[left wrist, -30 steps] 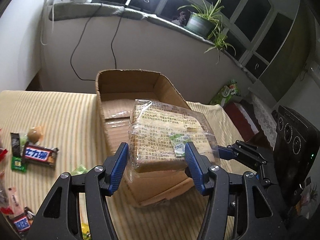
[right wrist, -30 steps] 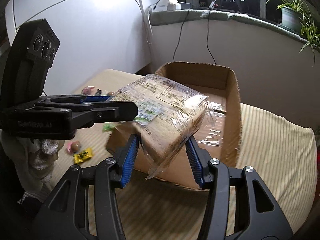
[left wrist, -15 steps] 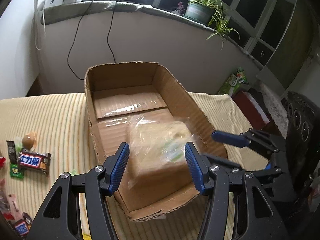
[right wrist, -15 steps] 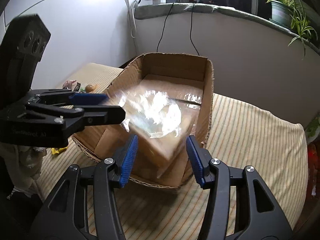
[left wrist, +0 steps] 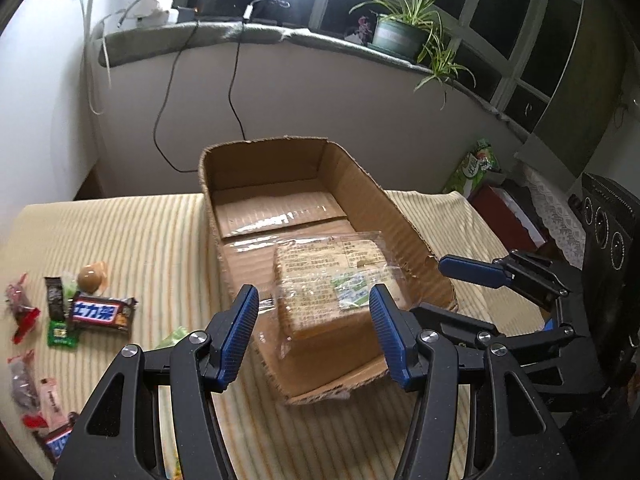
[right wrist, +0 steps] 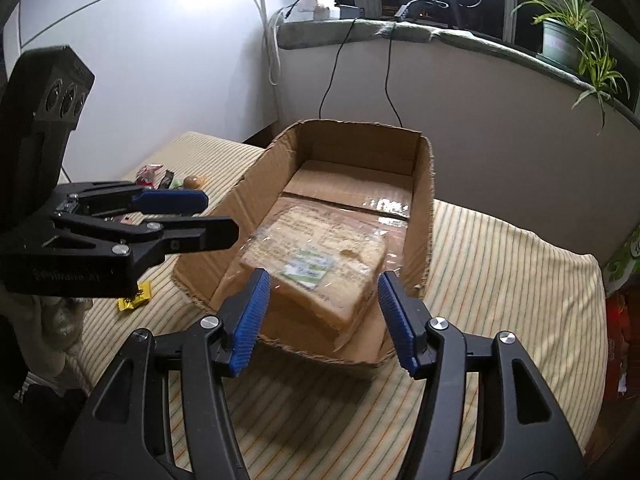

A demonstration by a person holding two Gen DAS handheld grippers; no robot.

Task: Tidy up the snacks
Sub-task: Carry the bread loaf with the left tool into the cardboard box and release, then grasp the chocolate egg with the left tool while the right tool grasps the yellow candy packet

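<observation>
one item is in so far — the wrapped bread pack (left wrist: 336, 280) lies inside the cardboard box (left wrist: 280, 168), at its near end, with a corner resting up against the near wall. your left gripper (left wrist: 312, 336) and right gripper (right wrist: 324, 320) both hover just short of the box with jaws spread apart, gripping nothing. so the placing step looks done, and the step in hand is going for the next snack. the loose ones sit on the striped bed cover (left wrist: 152, 240) to the left of the box — a snickers bar (left wrist: 100, 314), a round brown sweet (left wrist: 91, 276), small wrappers. swing the left gripper over there and straddle the bar before closing.
</observation>
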